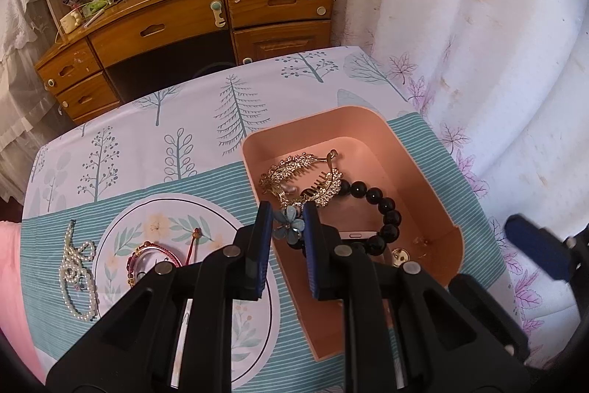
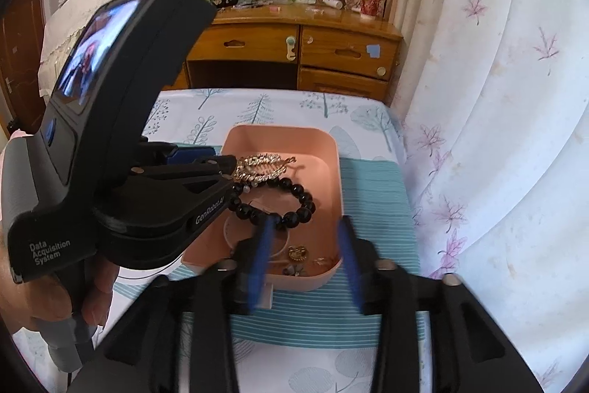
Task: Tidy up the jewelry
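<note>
Now the left gripper [image 1: 288, 214] pinches a blue flower clip [image 1: 287, 223] over the pink box's [image 1: 371, 120] near edge. Best move it farther in, then let go gently. Over that box, the right gripper [image 2: 307, 227] hangs half open, holding nothing.

- The left gripper [image 1: 287, 223] tilts steeply downward, its blue pads drawn close together and pinching a small blue flower piece [image 1: 288, 221].
- The right gripper [image 2: 307, 245] also angles downward, its blue fingers [image 2: 260, 256] standing apart with nothing between them.
- A hand [image 2: 55, 297] wraps the left gripper's handle.
</note>
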